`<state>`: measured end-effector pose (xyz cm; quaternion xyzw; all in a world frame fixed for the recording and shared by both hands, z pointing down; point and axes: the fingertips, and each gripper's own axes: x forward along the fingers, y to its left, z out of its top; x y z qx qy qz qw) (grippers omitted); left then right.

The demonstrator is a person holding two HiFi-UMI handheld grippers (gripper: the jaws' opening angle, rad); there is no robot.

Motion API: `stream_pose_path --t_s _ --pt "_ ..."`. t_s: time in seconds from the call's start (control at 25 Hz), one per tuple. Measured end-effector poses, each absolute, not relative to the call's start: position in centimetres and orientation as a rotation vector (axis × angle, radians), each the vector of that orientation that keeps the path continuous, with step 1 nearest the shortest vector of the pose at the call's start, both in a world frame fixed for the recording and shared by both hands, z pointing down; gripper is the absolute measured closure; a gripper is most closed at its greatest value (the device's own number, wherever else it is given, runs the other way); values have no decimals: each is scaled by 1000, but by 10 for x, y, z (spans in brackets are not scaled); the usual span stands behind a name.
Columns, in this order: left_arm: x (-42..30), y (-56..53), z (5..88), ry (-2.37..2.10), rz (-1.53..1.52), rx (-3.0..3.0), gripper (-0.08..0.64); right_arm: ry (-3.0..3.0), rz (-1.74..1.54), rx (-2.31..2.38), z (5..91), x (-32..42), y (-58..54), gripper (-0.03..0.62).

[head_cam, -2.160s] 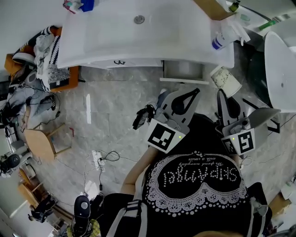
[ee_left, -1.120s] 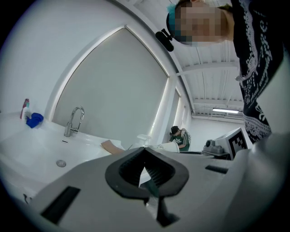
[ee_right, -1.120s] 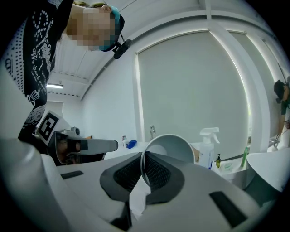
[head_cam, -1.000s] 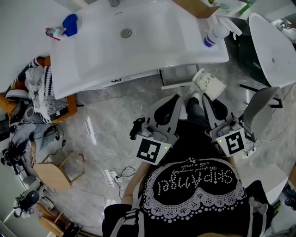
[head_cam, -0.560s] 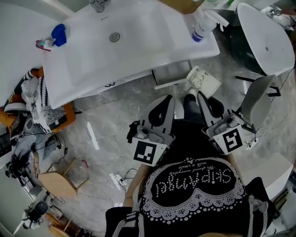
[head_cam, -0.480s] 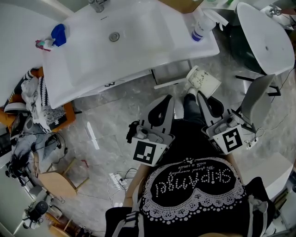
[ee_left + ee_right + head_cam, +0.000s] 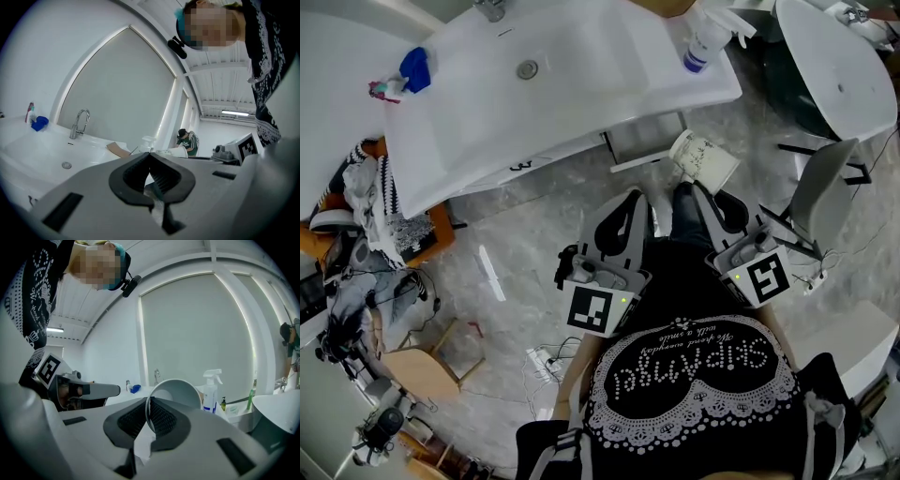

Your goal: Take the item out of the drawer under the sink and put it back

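1. The right hand-held gripper [image 7: 701, 190] is clamped on the white paper cup with dark speckled print [image 7: 708, 161].
2. In the right gripper view, that hand-held gripper [image 7: 149, 419] has its ribbed black pads [image 7: 162, 418] nearly together. The thin wall of the cup [image 7: 180, 392] is pinched between them at the rim, and the cup's open mouth faces the camera.
3. The cup is tilted and held in the air above the grey marbled floor [image 7: 534, 234]. It is just in front of, and a little to the right of, the open white drawer [image 7: 639, 147] under the wide white sink [image 7: 469, 141].
4. The left hand-held gripper [image 7: 634, 199] is beside the right one and points toward the drawer front.
5. In its own view, the left hand-held gripper [image 7: 150, 161] has its jaws closed tip to tip with nothing between them.
6. A white spray bottle with a blue label [image 7: 703, 45] stands at the sink's right edge. It shows just beyond the cup in the right gripper view [image 7: 212, 392].
7. A blue object [image 7: 414, 67] lies at the sink's left side.
8. A chrome tap [image 7: 78, 123] rises behind the basin.
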<state>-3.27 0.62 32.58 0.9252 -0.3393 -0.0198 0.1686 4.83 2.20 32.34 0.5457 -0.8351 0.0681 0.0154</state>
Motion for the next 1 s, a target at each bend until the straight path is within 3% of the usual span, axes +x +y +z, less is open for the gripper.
stream_pose_path --t_s 0.44,1.0 --pt "-33 12 332 -961 2 2585 557 -2471 308 1735 344 72 31 568" --pt "-78 5 330 -1121 -30 2539 557 -2134 -22 1251 408 72 11 568"
